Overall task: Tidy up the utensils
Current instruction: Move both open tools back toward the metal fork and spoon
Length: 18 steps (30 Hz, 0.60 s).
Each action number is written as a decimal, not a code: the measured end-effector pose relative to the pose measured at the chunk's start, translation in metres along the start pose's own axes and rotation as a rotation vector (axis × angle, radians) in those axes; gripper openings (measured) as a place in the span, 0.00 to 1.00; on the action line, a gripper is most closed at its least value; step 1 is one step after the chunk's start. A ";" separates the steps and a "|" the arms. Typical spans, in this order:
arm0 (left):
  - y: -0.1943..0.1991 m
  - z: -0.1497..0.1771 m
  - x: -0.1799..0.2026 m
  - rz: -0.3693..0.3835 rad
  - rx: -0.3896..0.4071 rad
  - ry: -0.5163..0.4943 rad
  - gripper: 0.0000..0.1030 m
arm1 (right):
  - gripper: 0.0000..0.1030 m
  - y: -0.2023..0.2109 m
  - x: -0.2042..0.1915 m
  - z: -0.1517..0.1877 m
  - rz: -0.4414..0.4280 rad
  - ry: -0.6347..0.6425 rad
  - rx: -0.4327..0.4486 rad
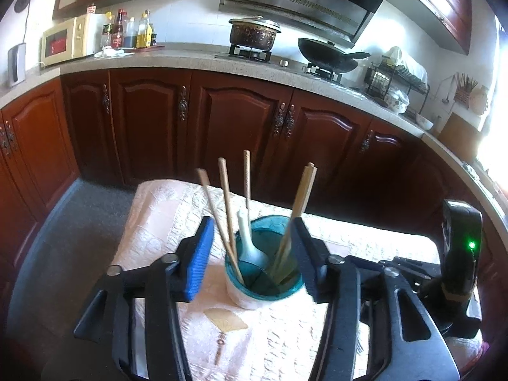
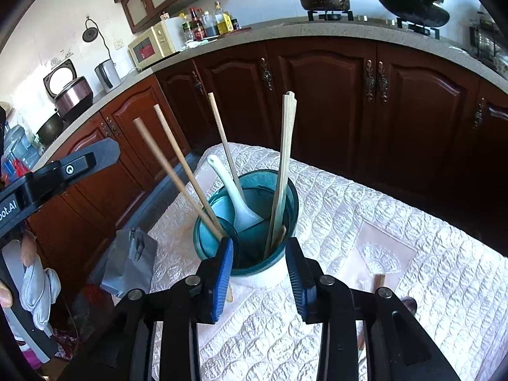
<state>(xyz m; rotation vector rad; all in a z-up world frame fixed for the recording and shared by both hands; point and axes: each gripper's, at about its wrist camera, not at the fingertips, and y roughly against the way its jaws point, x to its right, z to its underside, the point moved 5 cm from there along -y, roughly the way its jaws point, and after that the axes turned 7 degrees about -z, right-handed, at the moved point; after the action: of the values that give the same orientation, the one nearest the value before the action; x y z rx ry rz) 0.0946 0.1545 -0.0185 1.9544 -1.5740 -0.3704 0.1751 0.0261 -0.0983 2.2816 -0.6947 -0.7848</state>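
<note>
Blue pads [image 1: 198,254] up close, that's my left gripper [image 1: 250,254], spread wide and pinching nothing, its jaws sitting either side of the teal utensil holder [image 1: 287,290] without touching it as far as I can see. That holder stands upright on the quilted tablecloth [image 1: 158,219], near the middle of the table. Inside it: two wooden chopsticks [image 1: 219,219] leaning left, one more chopstick [image 1: 247,179] rising at the far side, a pale pair [image 1: 301,195] leaning right, and a white ceramic spoon [image 1: 250,244] bowl-down between them.

Over to the other view now, and my right gripper [image 2: 258,265] is spread too, holding nothing, its blue pads [image 2: 223,277] flanking the near side of the holder [image 2: 285,219]; I can't tell if they touch it. Same spoon [image 2: 236,201], same sticks [image 2: 177,179], pale pair [image 2: 284,162] upright. On the cloth [image 2: 397,209] to the near right, something small and brown [image 2: 378,281] lies by the embroidered fan. Far behind, dark cabinets [image 2: 320,101] and the countertop [image 2: 285,30].
</note>
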 end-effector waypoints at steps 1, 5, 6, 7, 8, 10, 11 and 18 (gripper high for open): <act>0.001 0.002 0.003 0.009 -0.005 0.003 0.52 | 0.35 0.002 -0.001 0.002 0.004 -0.002 0.002; 0.008 0.012 0.014 0.002 0.003 -0.022 0.52 | 0.36 0.010 0.000 0.012 0.027 -0.006 0.005; 0.010 0.014 0.017 -0.001 0.007 -0.028 0.52 | 0.36 0.012 0.001 0.015 0.035 -0.006 0.006; 0.011 0.016 0.019 -0.001 0.008 -0.032 0.52 | 0.36 0.014 0.002 0.017 0.044 -0.007 0.007; 0.011 0.018 0.022 -0.002 0.008 -0.034 0.52 | 0.36 0.016 0.002 0.019 0.049 -0.010 0.008; 0.012 0.022 0.026 -0.004 0.008 -0.040 0.52 | 0.38 0.020 0.005 0.023 0.055 -0.021 0.014; 0.012 0.024 0.029 -0.009 0.010 -0.049 0.52 | 0.38 0.022 0.006 0.025 0.060 -0.026 0.016; 0.007 0.041 0.050 -0.012 -0.002 -0.095 0.52 | 0.39 0.038 0.020 0.041 0.107 -0.050 0.025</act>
<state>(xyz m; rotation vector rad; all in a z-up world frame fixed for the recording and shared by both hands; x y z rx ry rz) 0.0793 0.0944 -0.0393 1.9708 -1.6210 -0.4758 0.1509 -0.0272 -0.1049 2.2329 -0.8463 -0.7888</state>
